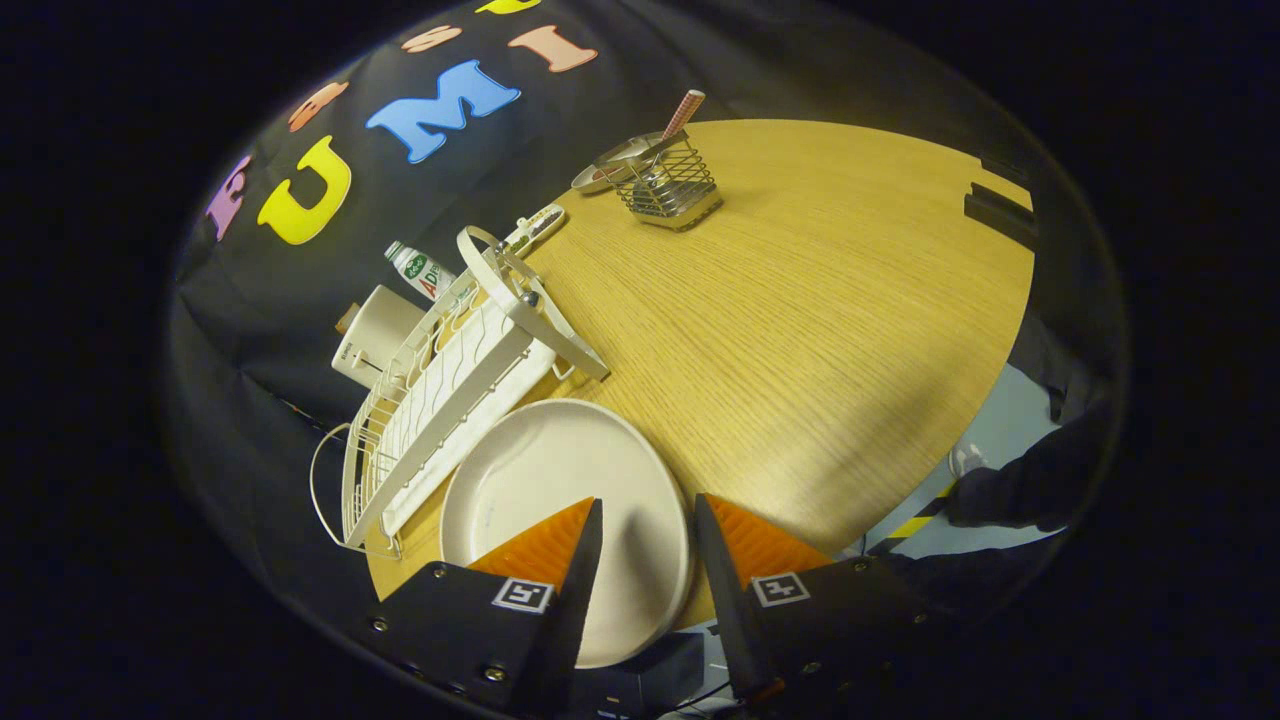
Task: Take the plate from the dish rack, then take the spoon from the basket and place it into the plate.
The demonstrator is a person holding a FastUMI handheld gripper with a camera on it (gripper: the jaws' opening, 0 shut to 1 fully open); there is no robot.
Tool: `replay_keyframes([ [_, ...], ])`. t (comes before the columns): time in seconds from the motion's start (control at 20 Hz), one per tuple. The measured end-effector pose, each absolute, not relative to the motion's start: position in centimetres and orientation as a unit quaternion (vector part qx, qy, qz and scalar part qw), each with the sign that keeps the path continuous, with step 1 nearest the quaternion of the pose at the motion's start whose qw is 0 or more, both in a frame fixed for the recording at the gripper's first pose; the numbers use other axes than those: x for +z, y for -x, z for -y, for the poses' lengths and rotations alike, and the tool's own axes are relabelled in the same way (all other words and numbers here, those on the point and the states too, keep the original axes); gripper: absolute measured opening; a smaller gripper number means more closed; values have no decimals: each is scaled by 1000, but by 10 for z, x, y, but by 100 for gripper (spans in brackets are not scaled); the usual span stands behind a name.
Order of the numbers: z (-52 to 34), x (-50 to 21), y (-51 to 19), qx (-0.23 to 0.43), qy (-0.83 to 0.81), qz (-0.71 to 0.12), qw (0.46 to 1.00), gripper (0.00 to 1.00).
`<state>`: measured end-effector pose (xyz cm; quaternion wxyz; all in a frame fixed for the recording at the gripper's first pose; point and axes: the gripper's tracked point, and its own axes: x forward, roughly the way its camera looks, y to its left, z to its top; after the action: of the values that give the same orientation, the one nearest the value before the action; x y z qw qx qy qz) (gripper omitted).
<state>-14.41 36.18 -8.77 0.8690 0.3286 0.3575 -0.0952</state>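
Spoon upright in basket, seemingly.

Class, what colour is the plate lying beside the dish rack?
Cream-white plate, clearest in the gripper view.
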Motion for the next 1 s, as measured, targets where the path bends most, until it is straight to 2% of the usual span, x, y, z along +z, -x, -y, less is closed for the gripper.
replay_keyframes([
  [0.2,-351,-73,140,-96,-302,-344,884,58],
  [0.45,-324,-22,112,-102,-263,-282,917,57],
  [1.0,-233,56,45,-170,-244,-169,940,57],
])
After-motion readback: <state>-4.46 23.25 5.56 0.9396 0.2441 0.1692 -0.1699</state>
